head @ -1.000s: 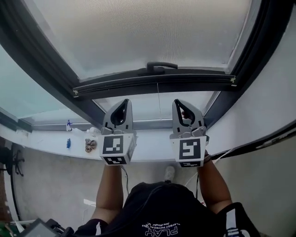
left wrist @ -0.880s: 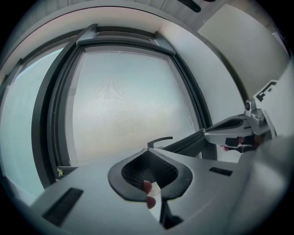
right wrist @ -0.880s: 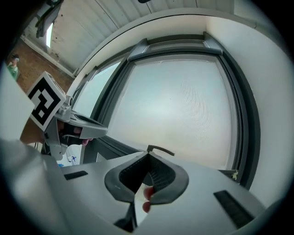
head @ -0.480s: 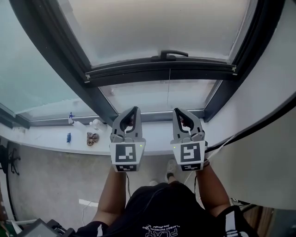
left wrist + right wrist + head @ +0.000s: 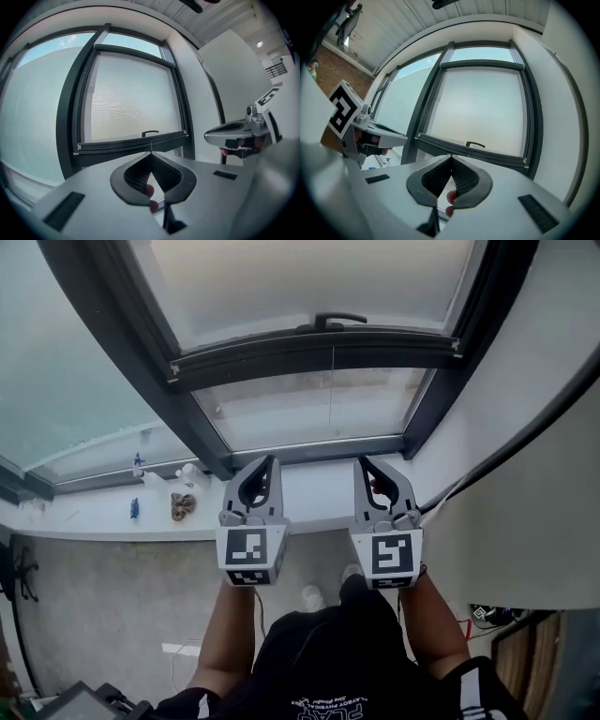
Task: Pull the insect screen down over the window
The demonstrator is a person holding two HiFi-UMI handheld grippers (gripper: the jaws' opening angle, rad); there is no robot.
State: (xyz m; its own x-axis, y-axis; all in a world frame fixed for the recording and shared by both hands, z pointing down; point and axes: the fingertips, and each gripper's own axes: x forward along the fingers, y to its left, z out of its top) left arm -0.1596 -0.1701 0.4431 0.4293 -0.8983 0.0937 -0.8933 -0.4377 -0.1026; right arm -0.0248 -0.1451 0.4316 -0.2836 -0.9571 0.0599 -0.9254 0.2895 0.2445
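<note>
Dark-framed window (image 5: 117,320): we note the insect screen (image 5: 309,277) partly lowered, its handle (image 5: 330,322) untouched; left claw (image 5: 269,461) and right claw (image 5: 362,463) both closed on nothing, apart from it.

Window finishes
Insect screen (image 5: 309,277): fine pale mesh, matt. Frame (image 5: 127,329) around it: dark, smooth, slight sheen. Sill (image 5: 319,493) below it: white, smooth.
</note>
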